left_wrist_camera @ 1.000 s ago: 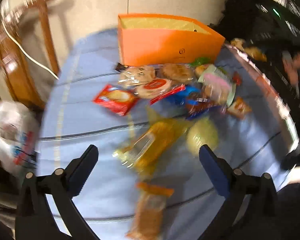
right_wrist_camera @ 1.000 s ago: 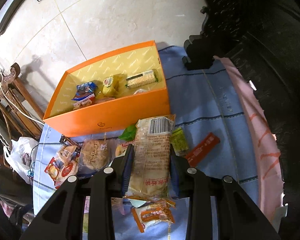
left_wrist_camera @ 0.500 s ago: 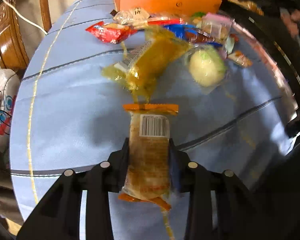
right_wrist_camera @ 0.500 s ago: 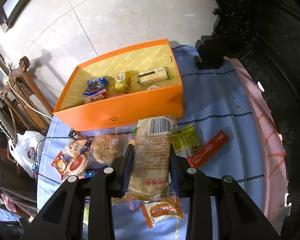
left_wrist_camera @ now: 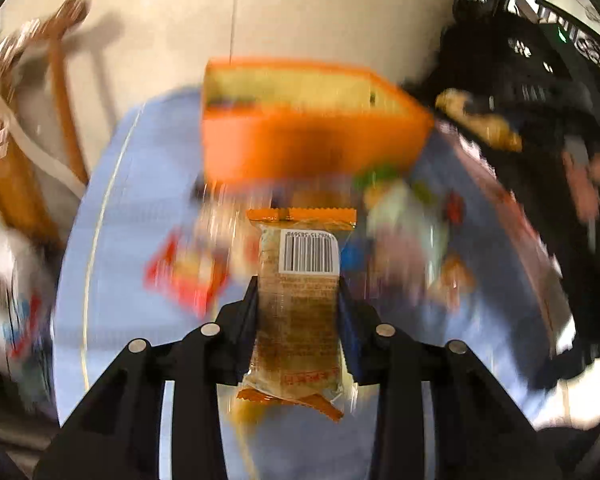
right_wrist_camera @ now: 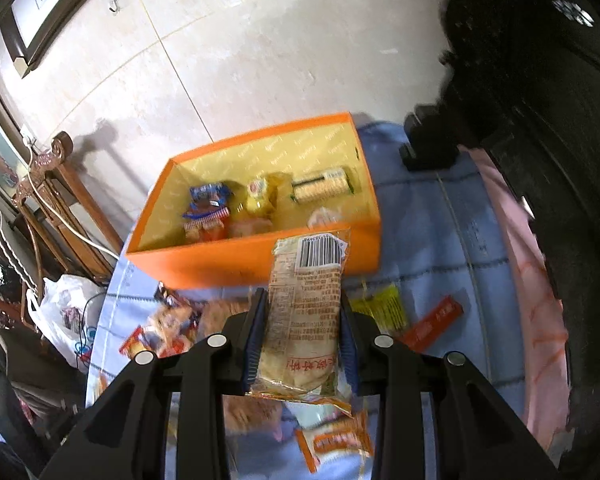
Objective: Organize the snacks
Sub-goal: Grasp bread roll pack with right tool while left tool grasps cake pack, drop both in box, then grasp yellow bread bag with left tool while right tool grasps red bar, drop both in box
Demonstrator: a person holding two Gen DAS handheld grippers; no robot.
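Observation:
My left gripper (left_wrist_camera: 298, 292) is shut on an orange-edged snack pack (left_wrist_camera: 300, 300) with a barcode, held above the blue tablecloth (left_wrist_camera: 112, 248). The orange box (left_wrist_camera: 308, 152) stands beyond it, blurred. My right gripper (right_wrist_camera: 302, 304) is shut on a pale bread pack (right_wrist_camera: 306, 300) with a barcode, held just in front of the orange box (right_wrist_camera: 220, 256). The box holds several snacks, among them a blue pack (right_wrist_camera: 208, 196), a yellow pack (right_wrist_camera: 260, 194) and a cracker roll (right_wrist_camera: 324, 186). Loose snacks (right_wrist_camera: 164, 332) lie on the cloth below.
A yellow-green packet (right_wrist_camera: 380, 306) and a red bar (right_wrist_camera: 432, 324) lie right of my right gripper. A wooden chair (right_wrist_camera: 52, 200) and a white plastic bag (right_wrist_camera: 64, 312) are off the table's left. Dark carved furniture (right_wrist_camera: 540, 80) rises on the right.
My left gripper closed on the orange-edged pack and lifted it toward the box. My right gripper carried the bread pack closer to the box, higher up.

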